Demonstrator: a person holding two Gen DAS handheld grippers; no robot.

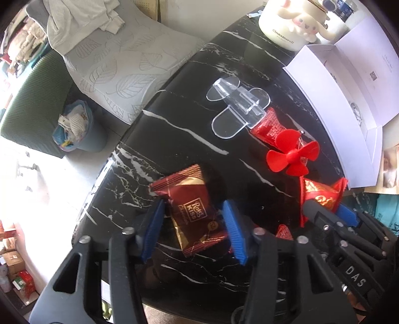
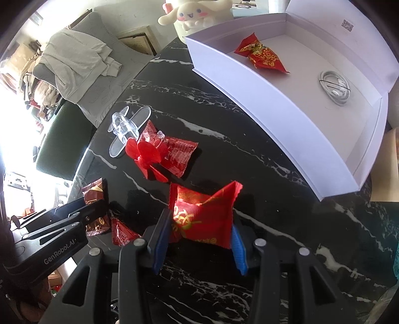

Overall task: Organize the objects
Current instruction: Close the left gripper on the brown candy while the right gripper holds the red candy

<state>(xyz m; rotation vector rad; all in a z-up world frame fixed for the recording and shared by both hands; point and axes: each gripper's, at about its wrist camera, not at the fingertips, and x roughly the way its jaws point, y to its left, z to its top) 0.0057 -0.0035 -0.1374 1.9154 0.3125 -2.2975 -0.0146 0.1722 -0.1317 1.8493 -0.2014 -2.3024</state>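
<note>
My left gripper [image 1: 193,219] stands with its blue pads on both sides of a dark red Ritter Kiss chocolate packet [image 1: 192,206] on the black marble table [image 1: 174,119]; it is also seen in the right wrist view [image 2: 96,214]. My right gripper [image 2: 199,234] has its pads against a bright red candy packet [image 2: 203,214], also in the left wrist view [image 1: 321,194]. A red propeller [image 2: 147,157], another red packet [image 2: 179,154] and a clear plastic piece [image 2: 127,127] lie further out. A white open box [image 2: 274,104] holds a red candy [image 2: 261,56] and a coiled white cable [image 2: 335,87].
A small red packet [image 2: 123,233] lies between the two grippers. A Cinnamoroll plush jar [image 1: 291,20] stands at the table's far edge. Beyond the table edge are a grey cushioned chair [image 1: 117,62] and a full bin [image 1: 74,127] on the floor.
</note>
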